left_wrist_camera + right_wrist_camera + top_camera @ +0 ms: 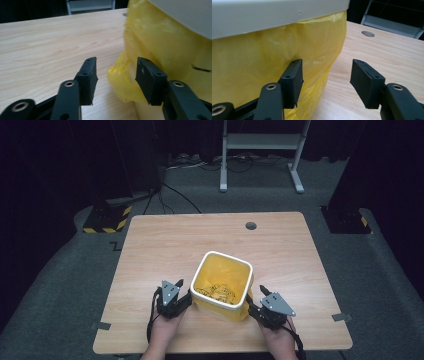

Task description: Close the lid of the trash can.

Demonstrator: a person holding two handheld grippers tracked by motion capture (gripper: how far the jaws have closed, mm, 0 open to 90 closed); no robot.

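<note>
We find no readable writing or brand mark on the bin [222, 287], a white-rimmed bin lined with a yellow bag [150, 45] that stands near the front edge of the worktop [165, 245], with scraps inside. Our left gripper [186, 295] sits low at the bin's left side, its fingers [87, 77] parted with a fold of bag hanging between them, not pinched. Our right gripper [254, 301] sits at the bin's right side, fingers [293, 80] spread; the left one lies against the bag, gripping nothing.
</note>
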